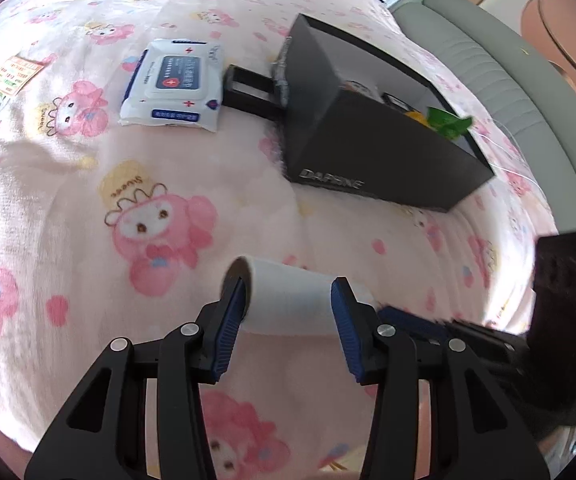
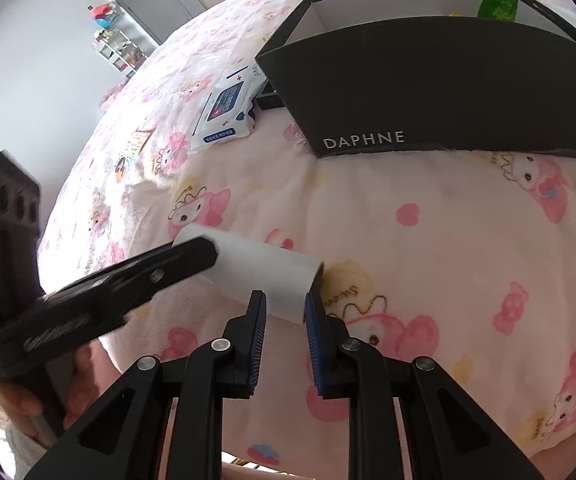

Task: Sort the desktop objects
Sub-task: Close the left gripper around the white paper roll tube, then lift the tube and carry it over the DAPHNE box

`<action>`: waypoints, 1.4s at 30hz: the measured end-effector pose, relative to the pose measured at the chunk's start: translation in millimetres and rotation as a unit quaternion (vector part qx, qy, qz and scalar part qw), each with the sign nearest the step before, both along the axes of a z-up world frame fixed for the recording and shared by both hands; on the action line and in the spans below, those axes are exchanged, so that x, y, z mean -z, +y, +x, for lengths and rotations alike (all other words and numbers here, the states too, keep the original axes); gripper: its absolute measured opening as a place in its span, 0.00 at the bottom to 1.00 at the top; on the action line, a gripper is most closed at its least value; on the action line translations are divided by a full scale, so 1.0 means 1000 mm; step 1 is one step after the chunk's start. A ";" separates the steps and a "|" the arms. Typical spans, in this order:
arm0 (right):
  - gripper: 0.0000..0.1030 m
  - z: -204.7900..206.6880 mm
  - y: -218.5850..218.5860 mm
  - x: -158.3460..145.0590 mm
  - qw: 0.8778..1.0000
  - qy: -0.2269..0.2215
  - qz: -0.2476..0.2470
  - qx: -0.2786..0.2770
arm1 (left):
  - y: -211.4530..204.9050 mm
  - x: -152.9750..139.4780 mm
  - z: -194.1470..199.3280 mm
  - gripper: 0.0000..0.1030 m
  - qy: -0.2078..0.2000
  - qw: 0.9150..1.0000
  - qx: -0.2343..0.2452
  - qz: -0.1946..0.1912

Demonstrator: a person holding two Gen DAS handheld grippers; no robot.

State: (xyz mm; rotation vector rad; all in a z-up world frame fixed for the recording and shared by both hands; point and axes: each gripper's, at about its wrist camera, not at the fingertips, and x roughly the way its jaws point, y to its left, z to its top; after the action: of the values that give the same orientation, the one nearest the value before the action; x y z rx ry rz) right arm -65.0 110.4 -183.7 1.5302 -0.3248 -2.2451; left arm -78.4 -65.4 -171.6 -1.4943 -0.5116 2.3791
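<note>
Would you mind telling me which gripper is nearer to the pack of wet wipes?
Left. The left gripper straddles the white roll on the side toward the wet wipes; the right gripper grips the roll's far end, farther from the pack.

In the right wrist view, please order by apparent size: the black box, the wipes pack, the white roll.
1. Black box, clearly the largest.
2. and 3. White roll and wipes pack look alike in size. The roll is nearer the camera, so I do not rank these two.
</note>
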 end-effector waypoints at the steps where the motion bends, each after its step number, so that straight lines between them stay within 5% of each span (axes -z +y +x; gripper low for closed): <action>1: 0.16 0.000 0.001 0.000 1.000 0.001 0.000 0.003 | 0.003 -0.003 0.003 0.43 0.001 1.000 0.007 0.000; 5: 0.16 -0.001 0.004 0.000 1.000 0.002 0.000 0.009 | 0.013 -0.002 0.013 0.52 0.001 1.000 0.018 -0.021; 11: 0.20 0.001 -0.005 0.013 1.000 -0.019 0.001 -0.005 | 0.007 0.013 0.014 0.51 -0.022 0.999 0.001 -0.025; 19: 0.23 0.000 0.006 -0.010 0.999 0.019 -0.037 -0.008 | 0.015 -0.009 0.015 0.50 0.006 1.000 0.009 -0.017; 24: 0.24 0.003 0.017 -0.013 0.999 0.022 -0.045 0.001 | 0.017 0.003 0.010 0.50 -0.011 0.999 0.002 -0.040; 37: 0.24 -0.001 0.002 0.012 0.998 -0.029 -0.053 -0.017 | -0.014 0.014 0.015 0.50 -0.028 0.999 -0.037 -0.025; 42: 0.25 -0.007 -0.002 0.014 0.998 -0.021 -0.061 -0.015 | -0.005 0.010 0.017 0.35 -0.022 0.999 -0.028 -0.040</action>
State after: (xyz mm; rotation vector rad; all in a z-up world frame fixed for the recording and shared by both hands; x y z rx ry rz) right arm -71.5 108.8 -198.1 1.5111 -0.4393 -2.1319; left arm -61.7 -70.1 -181.6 -1.5890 -0.4792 2.4426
